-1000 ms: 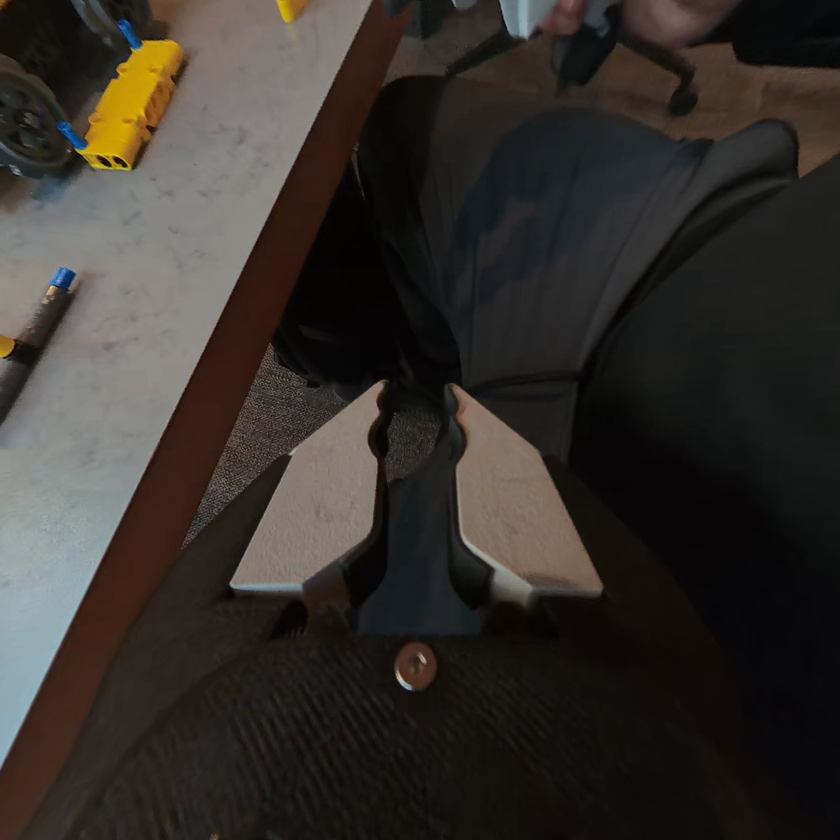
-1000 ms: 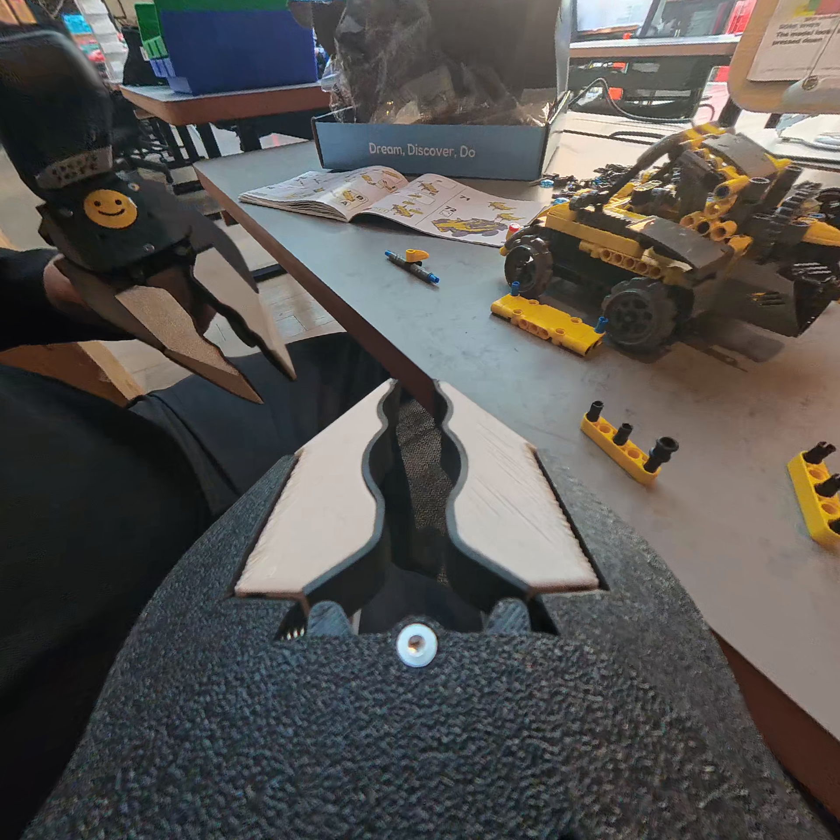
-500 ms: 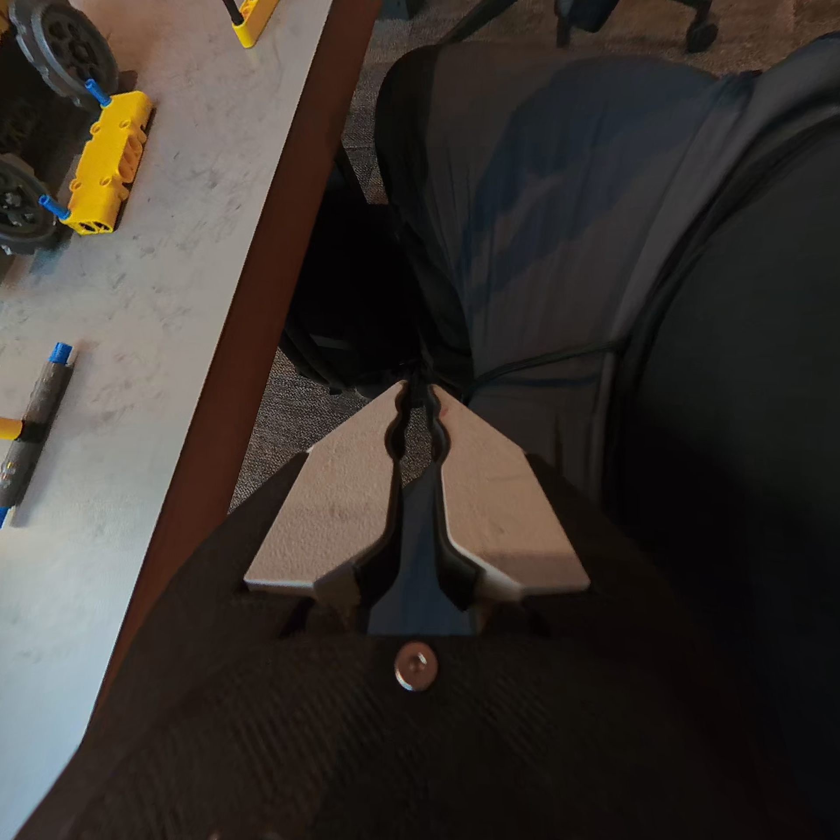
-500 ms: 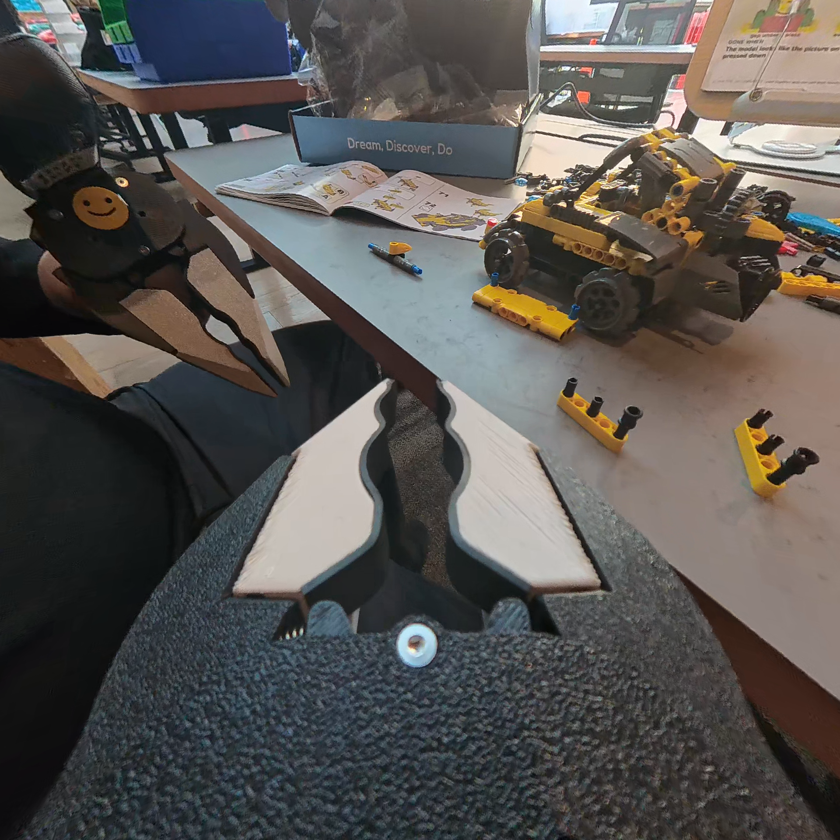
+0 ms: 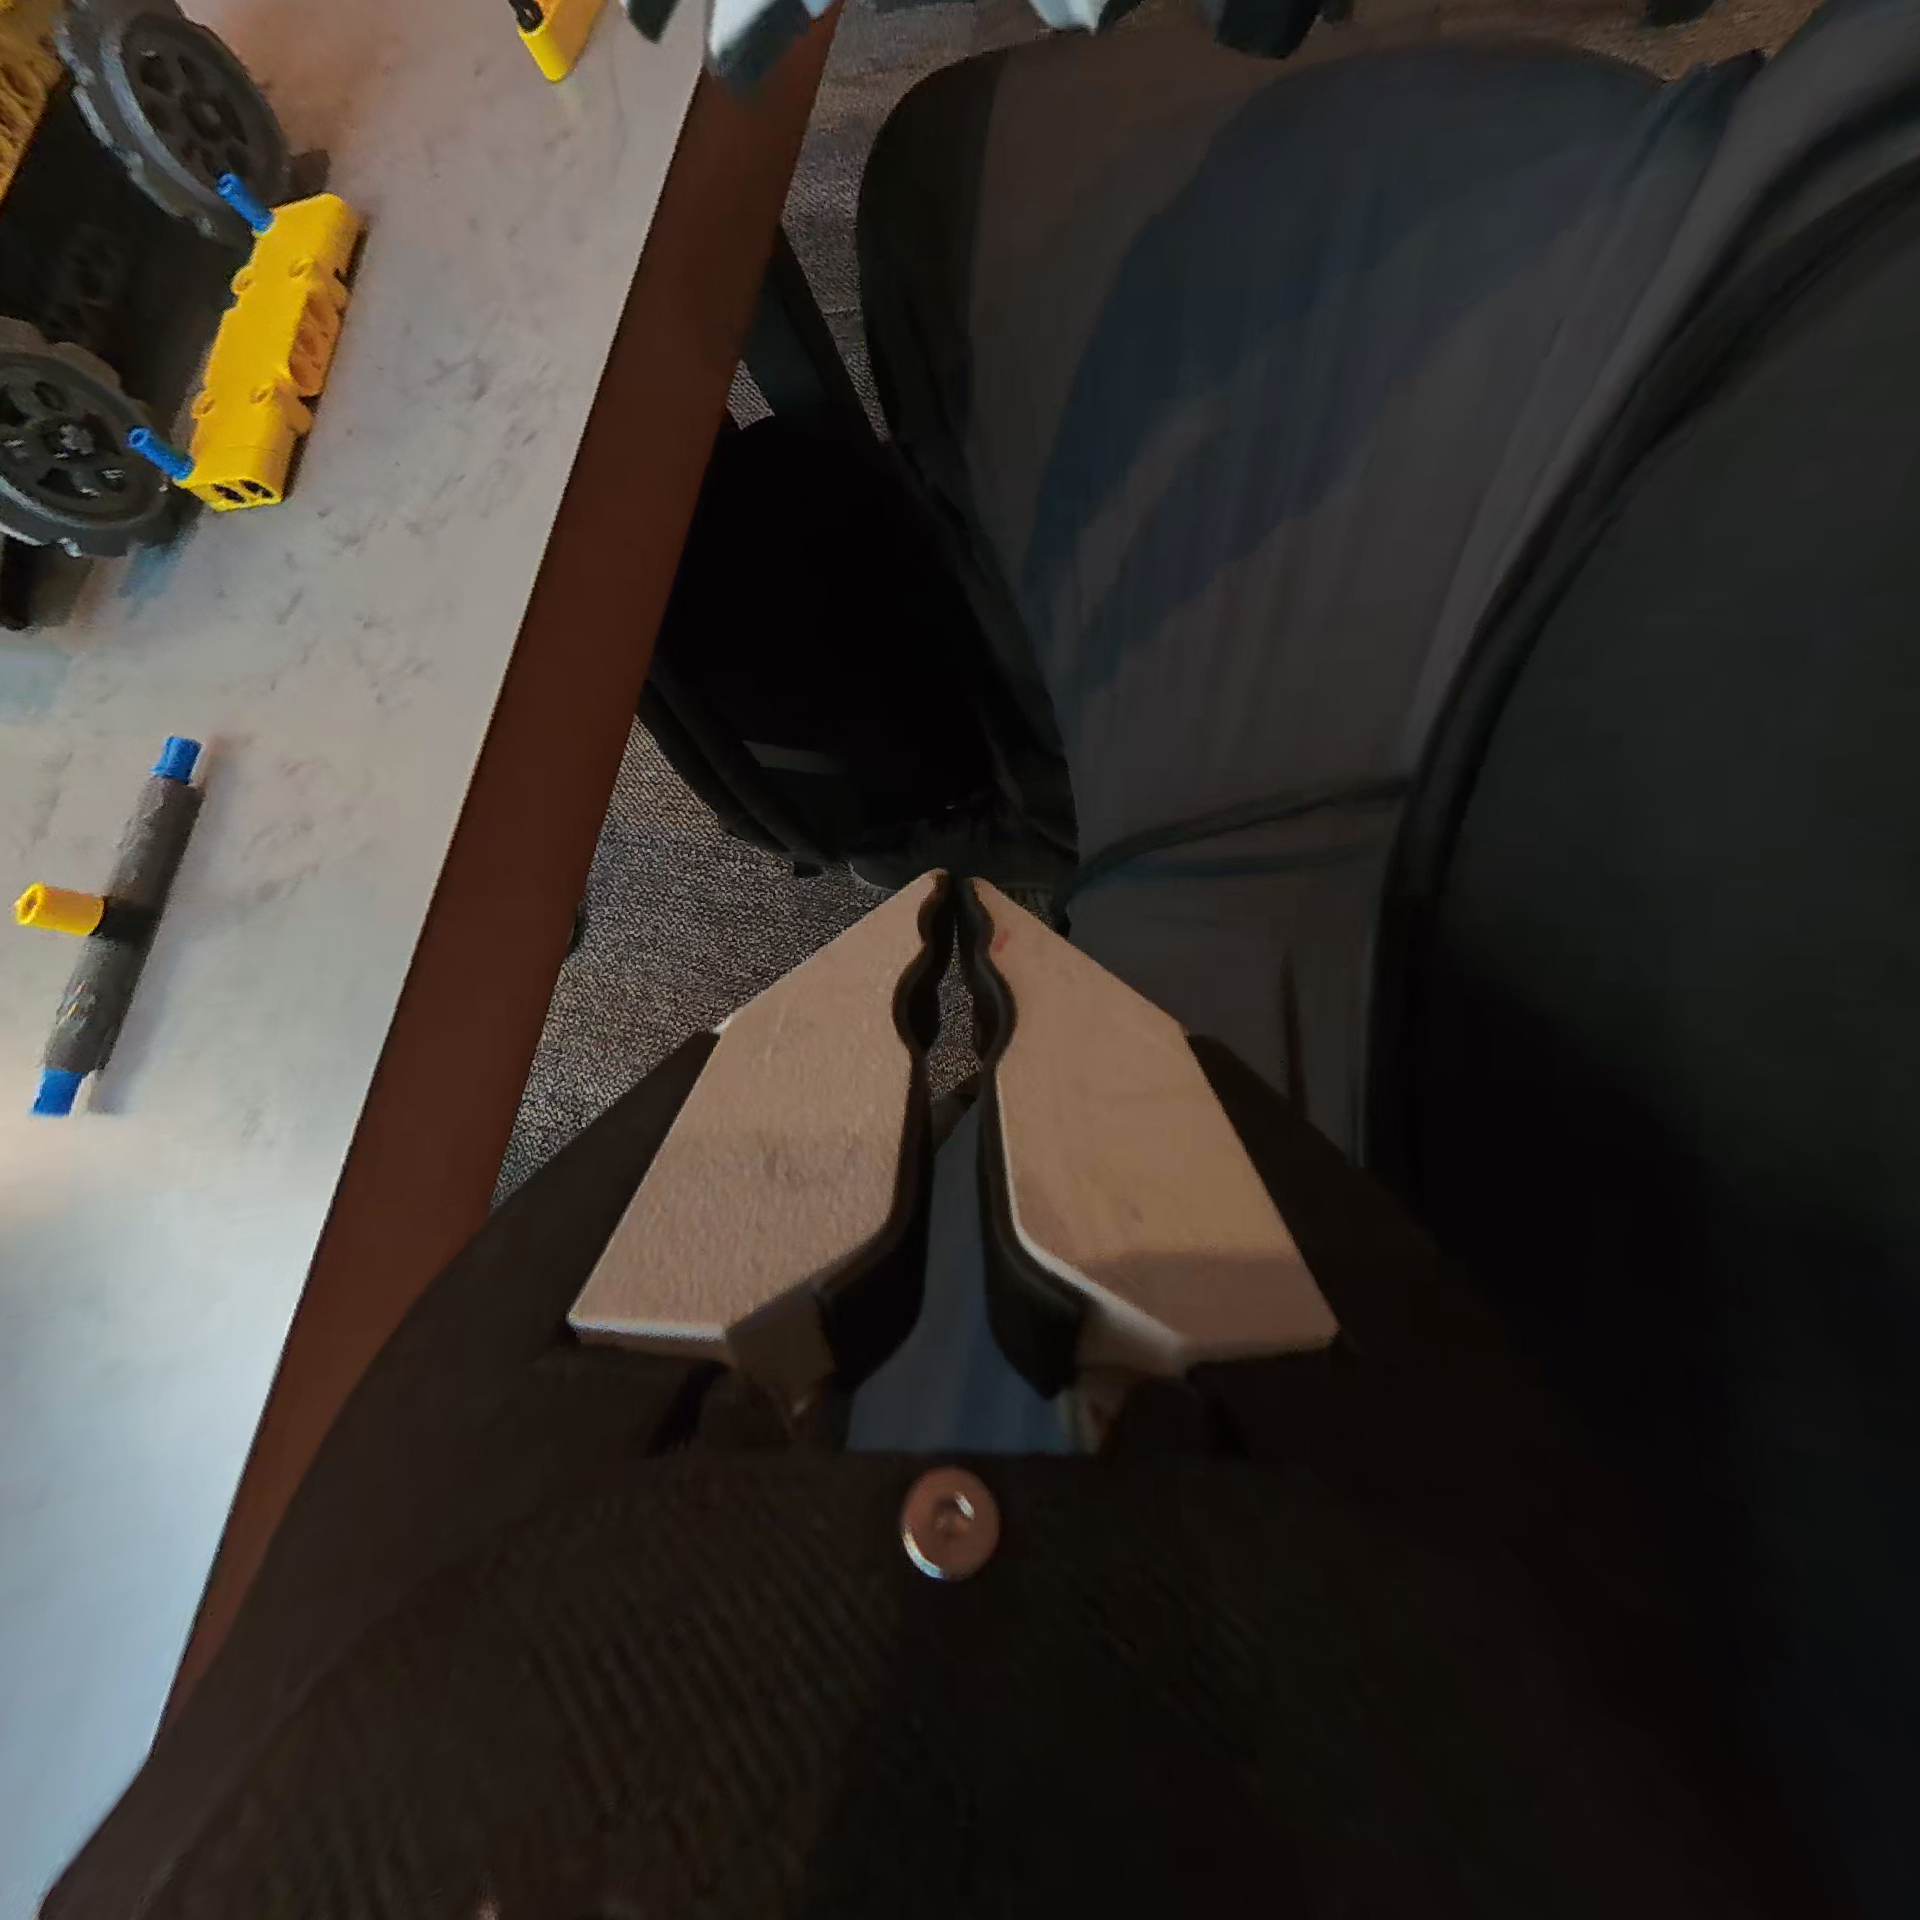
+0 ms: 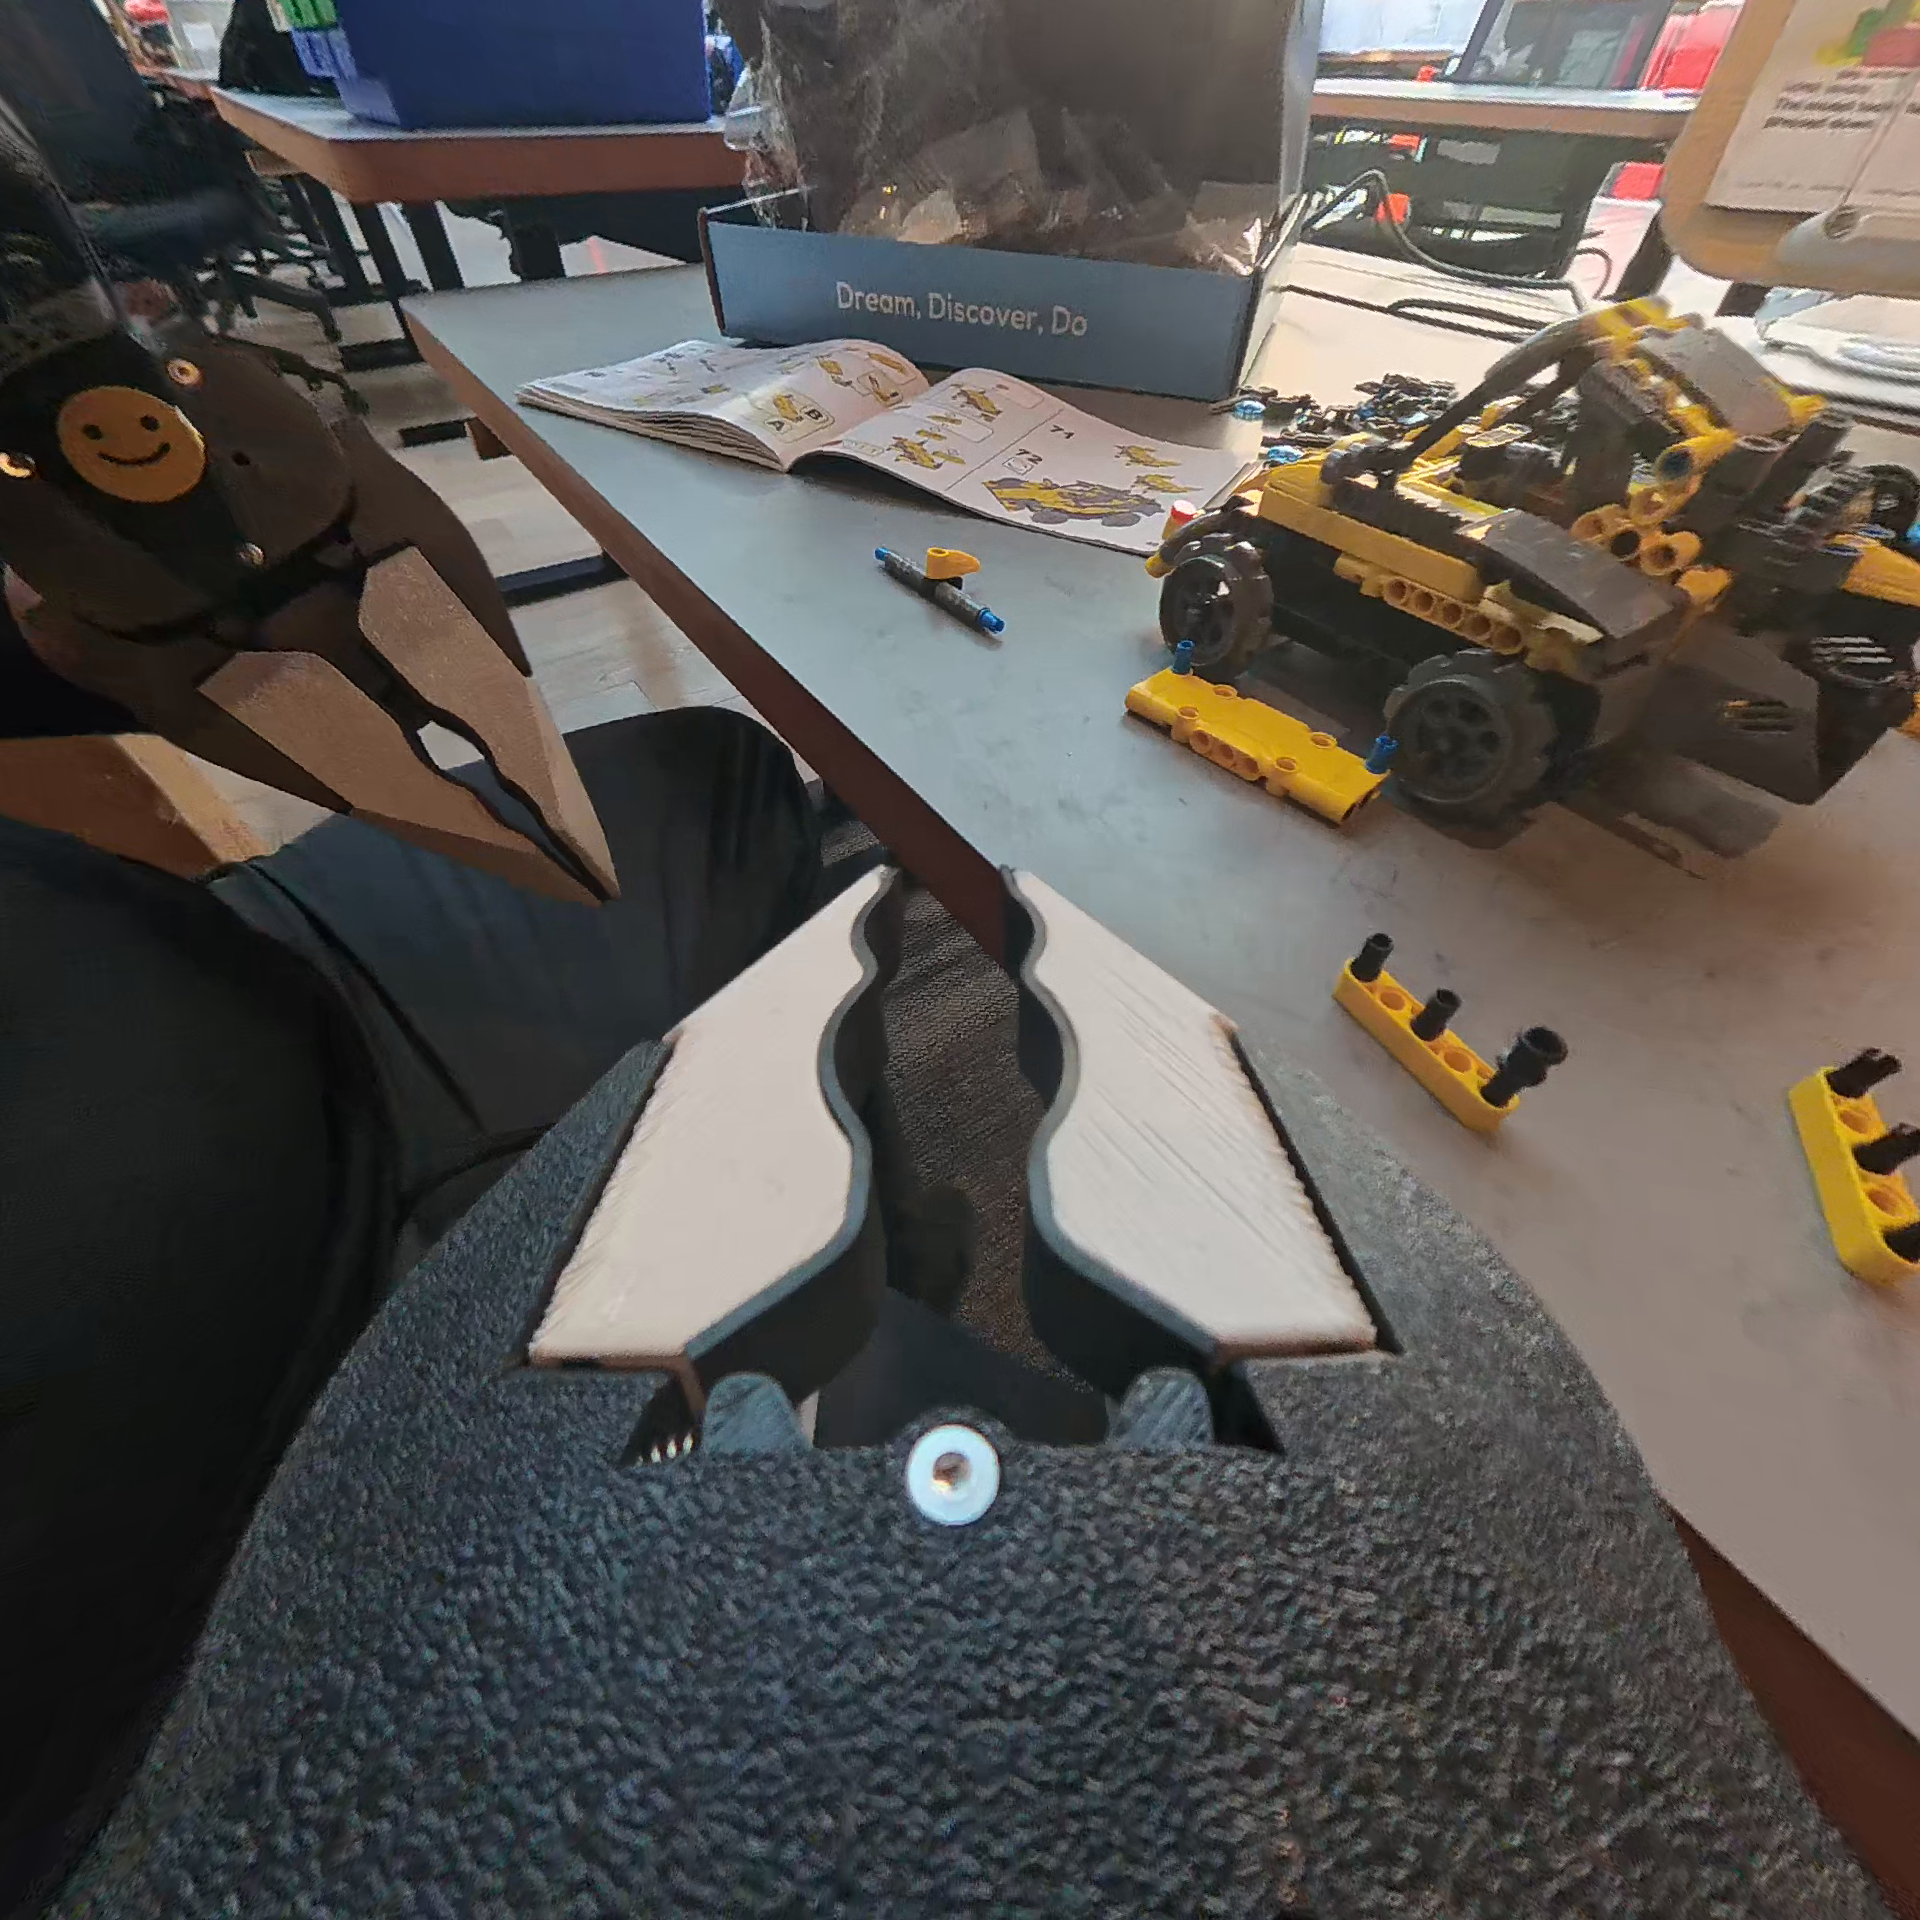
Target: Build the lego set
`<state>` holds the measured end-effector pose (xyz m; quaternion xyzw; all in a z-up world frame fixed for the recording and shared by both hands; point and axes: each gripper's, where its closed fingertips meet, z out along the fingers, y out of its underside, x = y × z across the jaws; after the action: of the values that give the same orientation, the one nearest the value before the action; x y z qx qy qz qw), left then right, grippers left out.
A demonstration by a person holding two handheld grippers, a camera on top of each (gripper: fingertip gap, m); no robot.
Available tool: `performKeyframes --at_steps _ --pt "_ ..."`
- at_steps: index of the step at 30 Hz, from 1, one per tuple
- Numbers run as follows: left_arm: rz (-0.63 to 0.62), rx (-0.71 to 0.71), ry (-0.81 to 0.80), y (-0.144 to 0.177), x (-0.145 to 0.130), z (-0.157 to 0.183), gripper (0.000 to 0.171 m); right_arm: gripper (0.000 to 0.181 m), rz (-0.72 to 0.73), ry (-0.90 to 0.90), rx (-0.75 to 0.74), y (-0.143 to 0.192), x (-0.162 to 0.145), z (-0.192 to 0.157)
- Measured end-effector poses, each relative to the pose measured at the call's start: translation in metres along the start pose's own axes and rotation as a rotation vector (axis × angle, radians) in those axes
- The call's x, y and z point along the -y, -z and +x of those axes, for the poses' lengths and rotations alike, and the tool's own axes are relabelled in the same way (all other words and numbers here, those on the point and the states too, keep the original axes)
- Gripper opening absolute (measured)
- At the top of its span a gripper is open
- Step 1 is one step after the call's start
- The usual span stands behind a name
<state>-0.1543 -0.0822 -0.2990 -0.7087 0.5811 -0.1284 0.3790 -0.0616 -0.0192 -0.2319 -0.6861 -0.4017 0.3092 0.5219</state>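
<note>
**Both claws off the desk edge, empty**

My left claw [image 5: 954, 883] was pressed together at the tips, pinching nothing, and hung over my dark trouser leg [image 5: 1247, 436] just off the desk [image 5: 436, 582]. My right claw [image 6: 945, 883] stood spread and empty, its tips at the desk's brown edge. Nearest it on the desk lay a yellow beam with black pins [image 6: 1434, 1049], with a second like it [image 6: 1860, 1174] at the right. Farther in stood a yellow and black toy truck [image 6: 1538, 582] with a yellow block [image 6: 1252, 743] touching its wheels, a small grey axle piece [image 6: 935, 587], an open booklet [image 6: 883, 436] and a blue box [image 6: 987, 312].
</note>
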Motion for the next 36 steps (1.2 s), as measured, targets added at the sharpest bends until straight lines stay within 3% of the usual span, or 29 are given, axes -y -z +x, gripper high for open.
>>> performKeyframes --at_steps 26,31,36 --pt "0.073 -0.009 -0.009 -0.006 0.028 -0.005 0.0 0.02 0.02 -0.001 -0.037 0.019 0.0 0.0" --pt "0.124 0.076 0.113 0.012 0.036 -0.036 0.004 0.021 0.011 0.029 0.003 0.008 0.004 -0.014" --pt "0.191 0.272 0.293 0.048 0.032 -0.104 0.017 0.022 0.009 0.052 0.025 -0.007 0.008 -0.016"
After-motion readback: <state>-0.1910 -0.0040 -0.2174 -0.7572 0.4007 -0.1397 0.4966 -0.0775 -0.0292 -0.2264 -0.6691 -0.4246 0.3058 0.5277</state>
